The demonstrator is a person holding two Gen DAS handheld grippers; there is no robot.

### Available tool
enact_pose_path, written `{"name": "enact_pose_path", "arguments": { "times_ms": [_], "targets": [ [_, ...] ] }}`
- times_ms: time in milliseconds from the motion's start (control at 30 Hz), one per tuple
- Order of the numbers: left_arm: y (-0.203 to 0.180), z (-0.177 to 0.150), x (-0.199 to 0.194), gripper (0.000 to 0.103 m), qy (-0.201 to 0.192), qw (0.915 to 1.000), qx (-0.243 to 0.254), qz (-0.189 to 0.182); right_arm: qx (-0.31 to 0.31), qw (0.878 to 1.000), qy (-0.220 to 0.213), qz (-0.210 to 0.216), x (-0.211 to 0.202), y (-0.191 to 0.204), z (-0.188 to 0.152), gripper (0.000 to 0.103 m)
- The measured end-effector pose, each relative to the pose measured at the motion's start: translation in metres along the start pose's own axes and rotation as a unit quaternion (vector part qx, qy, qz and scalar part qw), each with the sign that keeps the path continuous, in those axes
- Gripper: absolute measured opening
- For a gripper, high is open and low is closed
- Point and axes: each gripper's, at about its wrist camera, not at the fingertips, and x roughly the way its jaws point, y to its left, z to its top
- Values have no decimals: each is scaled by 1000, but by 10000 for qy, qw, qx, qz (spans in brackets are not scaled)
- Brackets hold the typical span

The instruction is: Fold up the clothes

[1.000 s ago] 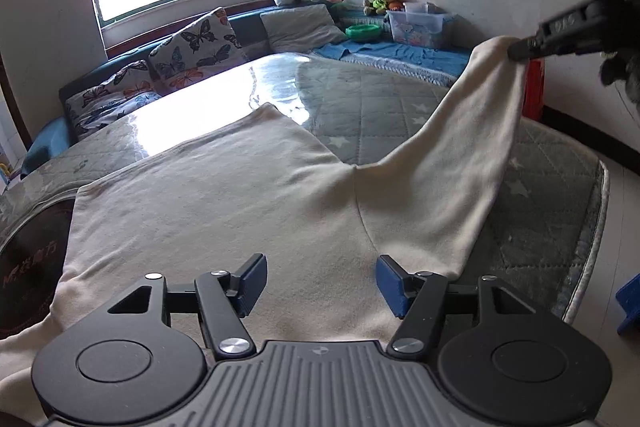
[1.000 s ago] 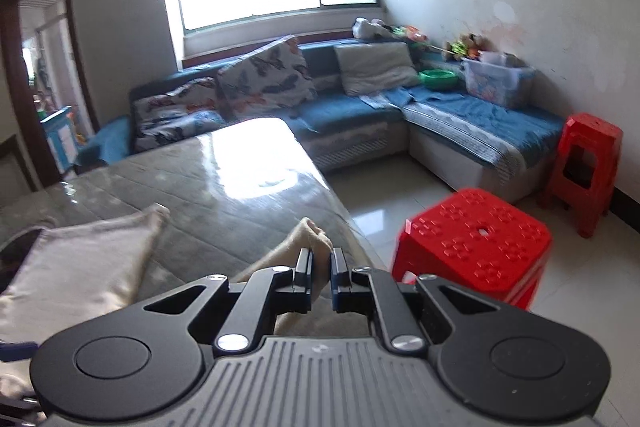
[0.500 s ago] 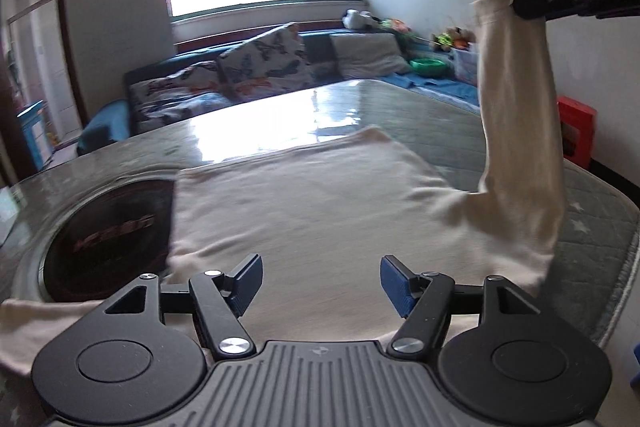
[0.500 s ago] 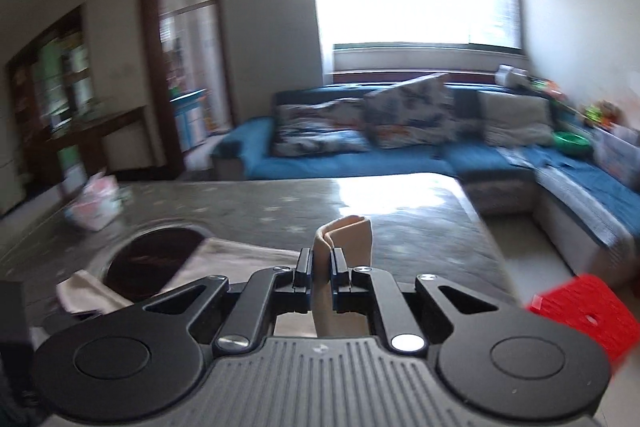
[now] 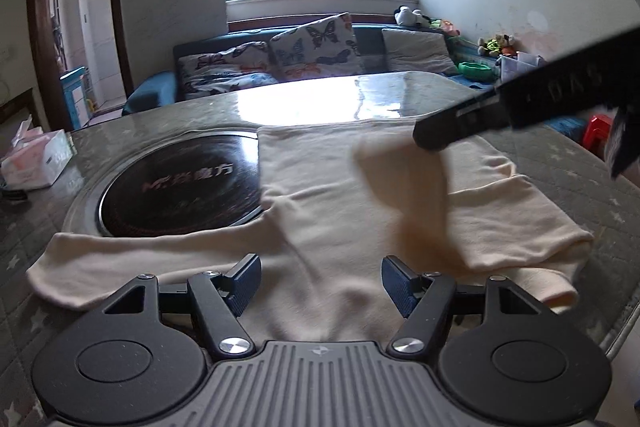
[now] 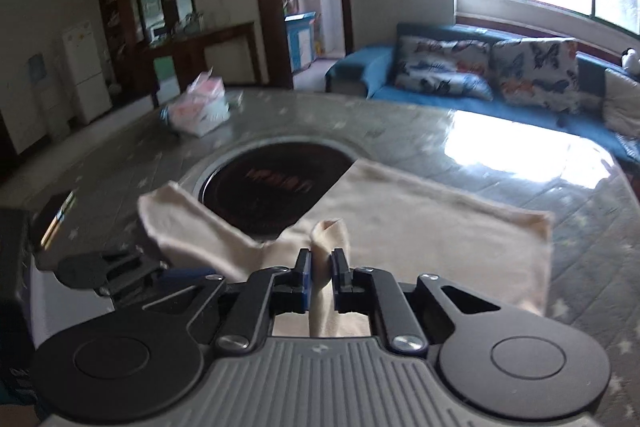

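The left gripper (image 5: 318,281) hangs with its jaws spread and empty over the cream shirt (image 5: 320,195), which lies flat on the table (image 5: 120,131). At two o'clock, the right gripper (image 6: 320,277), jaws opening, pinches the shirt's sleeve (image 6: 326,239) above the shirt's body.

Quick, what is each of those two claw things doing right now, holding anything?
Left gripper: open, holding nothing, above the cream shirt.
Right gripper: fingers just starting to open, the shirt's sleeve cuff still between them.
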Motion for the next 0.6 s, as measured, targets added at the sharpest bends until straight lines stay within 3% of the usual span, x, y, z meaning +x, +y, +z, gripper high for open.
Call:
{"name": "enact_pose_path", "arguments": {
  "times_ms": [100, 300, 600],
  "targets": [
    [5, 0, -4, 70, -13, 10000, -18, 40, -44, 10000, 52, 36, 1, 2, -5, 13],
    [3, 11, -13, 70, -177, 9998, -104, 47, -101, 9987, 266, -422, -19, -30, -24, 13],
    [-20, 23, -4, 69, -250, 9992, 125, -301, 385, 9916, 835, -906, -27, -79, -89, 13]
  ]
}}
